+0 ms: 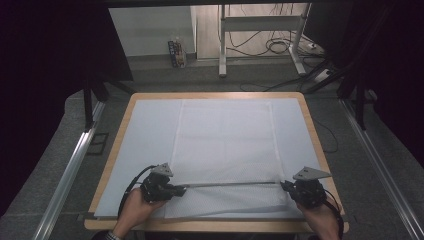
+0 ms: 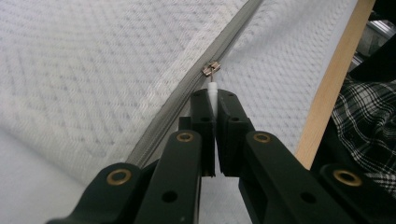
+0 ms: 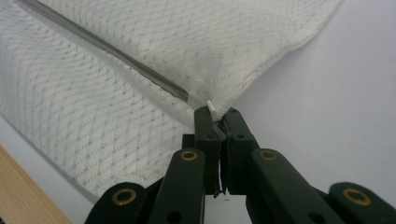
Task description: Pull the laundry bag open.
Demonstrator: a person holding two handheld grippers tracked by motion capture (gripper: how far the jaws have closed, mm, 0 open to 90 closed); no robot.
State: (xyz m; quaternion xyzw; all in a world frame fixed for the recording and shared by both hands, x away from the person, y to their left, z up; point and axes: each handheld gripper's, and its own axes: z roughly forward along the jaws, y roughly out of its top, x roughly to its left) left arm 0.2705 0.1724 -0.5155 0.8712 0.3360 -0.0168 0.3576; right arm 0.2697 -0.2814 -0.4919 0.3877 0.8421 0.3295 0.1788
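With my left gripper (image 2: pixel 214 100) clamped on the white plastic zipper pull (image 2: pixel 213 88) near-left and my right gripper (image 3: pixel 217 114) pinching the white quilted fabric cover's (image 1: pixel 225 135) near-right corner, a jerky tug could slip the pull.

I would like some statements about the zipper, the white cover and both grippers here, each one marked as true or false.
1. The left gripper is shut on the zipper pull. True.
2. The right gripper is wide open above the table. False: it is shut on the corner of the white cover.
3. The zipper runs between the two grippers. True.
4. The cover is dark blue. False: it is white.
5. The table has a wooden edge. True.
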